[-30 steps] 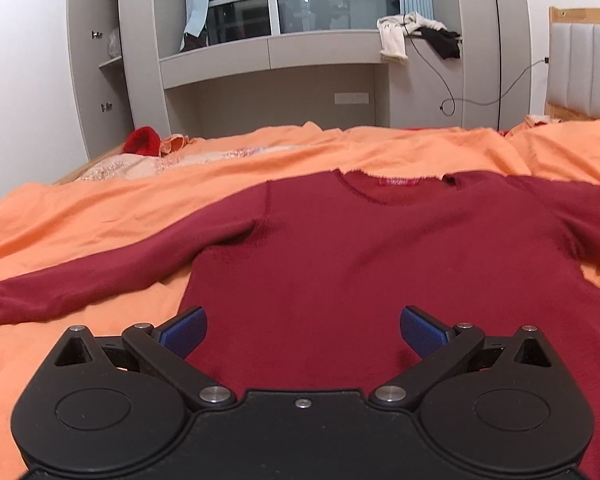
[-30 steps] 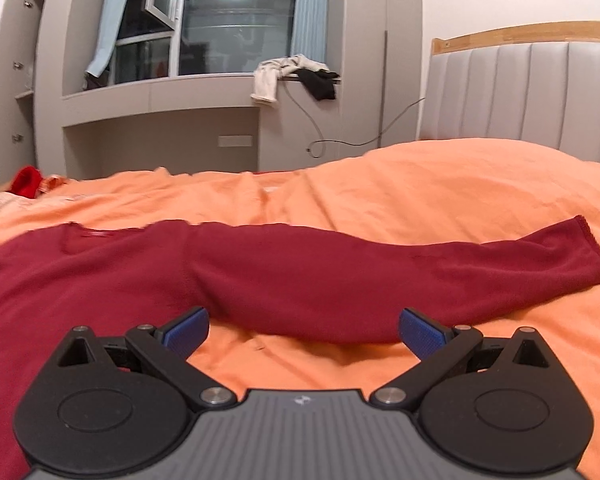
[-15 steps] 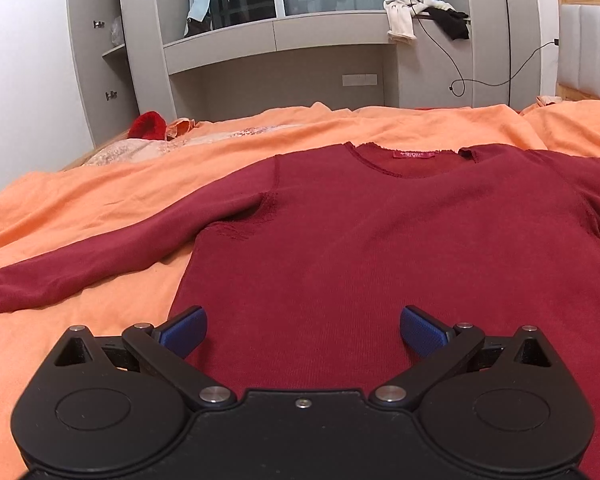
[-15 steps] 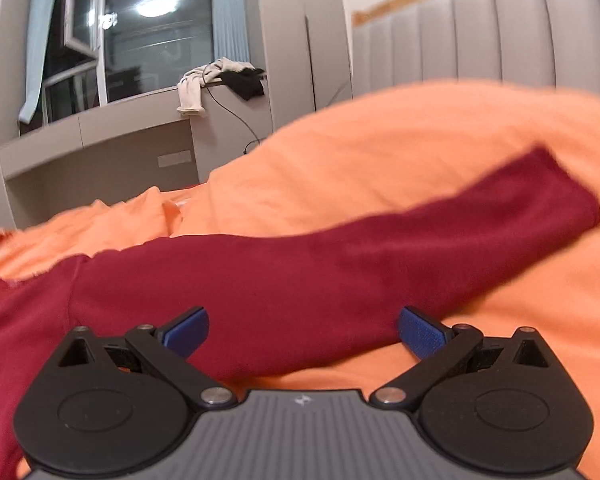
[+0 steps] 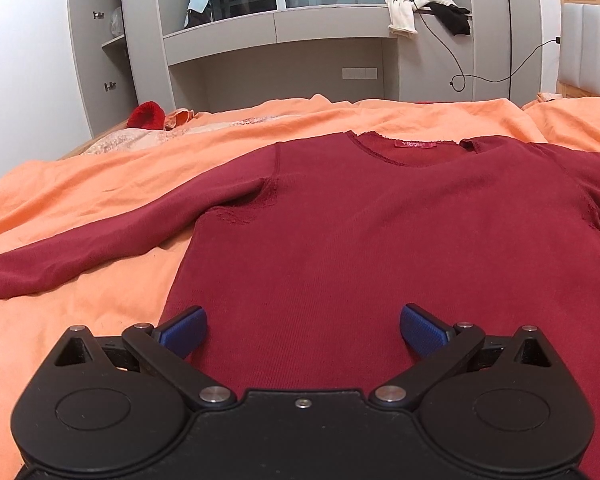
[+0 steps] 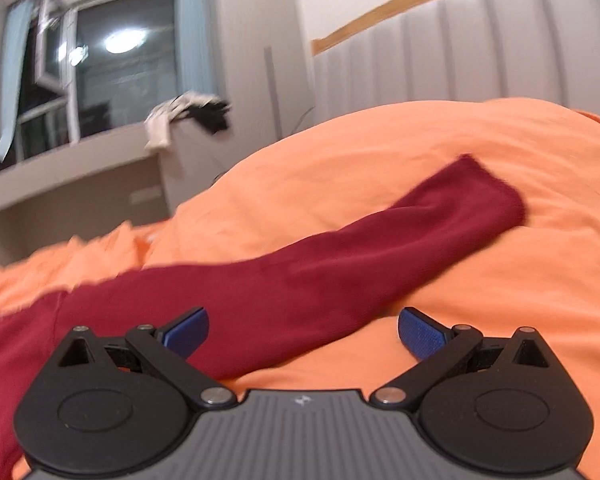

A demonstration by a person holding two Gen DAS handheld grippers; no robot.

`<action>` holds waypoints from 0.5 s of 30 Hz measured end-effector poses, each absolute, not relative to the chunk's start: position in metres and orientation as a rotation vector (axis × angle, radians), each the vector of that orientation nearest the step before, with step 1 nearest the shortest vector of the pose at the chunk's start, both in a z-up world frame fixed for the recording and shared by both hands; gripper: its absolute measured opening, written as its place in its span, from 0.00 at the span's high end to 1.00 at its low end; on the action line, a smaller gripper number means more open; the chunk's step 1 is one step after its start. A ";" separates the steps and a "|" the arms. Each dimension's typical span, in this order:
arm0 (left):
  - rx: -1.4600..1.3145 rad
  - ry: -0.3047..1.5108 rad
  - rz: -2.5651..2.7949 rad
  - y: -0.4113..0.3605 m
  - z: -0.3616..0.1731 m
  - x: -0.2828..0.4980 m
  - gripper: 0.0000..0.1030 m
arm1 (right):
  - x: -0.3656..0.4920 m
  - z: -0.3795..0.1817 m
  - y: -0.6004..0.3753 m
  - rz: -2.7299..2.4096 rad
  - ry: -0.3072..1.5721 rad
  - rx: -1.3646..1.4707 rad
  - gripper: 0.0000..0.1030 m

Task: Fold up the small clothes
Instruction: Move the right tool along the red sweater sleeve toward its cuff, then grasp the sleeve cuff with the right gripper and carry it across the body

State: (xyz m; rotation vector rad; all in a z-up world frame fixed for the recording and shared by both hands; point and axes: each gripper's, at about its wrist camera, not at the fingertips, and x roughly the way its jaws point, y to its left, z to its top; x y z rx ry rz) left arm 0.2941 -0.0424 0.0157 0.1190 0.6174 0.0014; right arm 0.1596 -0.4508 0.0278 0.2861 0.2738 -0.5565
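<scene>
Two tongs, both wide open w/ nothing gripped. Left tongs (image 5: 303,330) hover low over the hem end of the sweater (image 5: 380,240), which lies flat, front up, on the bed (image 5: 80,200); neckline straight ahead of the tongs, one sleeve (image 5: 100,248) stretched off to their left. Right tongs (image 6: 303,330) sit just short of the other sleeve (image 6: 340,272), which crosses in front of them & runs up to the right, cuff (image 6: 484,192) farthest out. Right view is blurred, so contact w/ cloth can't be judged.

Step in hand, prob.: take that sleeve & fold it in over the body. To do it well: go for the cuff end, not mid-sleeve; pinch sleeve cloth only, not the bedcover under it; lift just enough to clear, carry across, lay flat w/o twist. Left tongs could pin the body so it doesn't drag.
</scene>
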 end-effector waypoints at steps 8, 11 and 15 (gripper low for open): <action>0.129 0.614 0.000 -0.043 0.015 0.293 0.00 | 0.145 0.028 -0.479 -0.617 0.204 0.407 0.00; 0.130 0.613 0.000 -0.044 0.014 0.293 0.00 | 0.148 0.028 -0.490 -0.625 0.181 0.433 0.01; 0.129 0.614 0.000 -0.044 0.014 0.292 0.00 | 0.144 0.029 -0.509 -0.671 0.101 0.521 0.09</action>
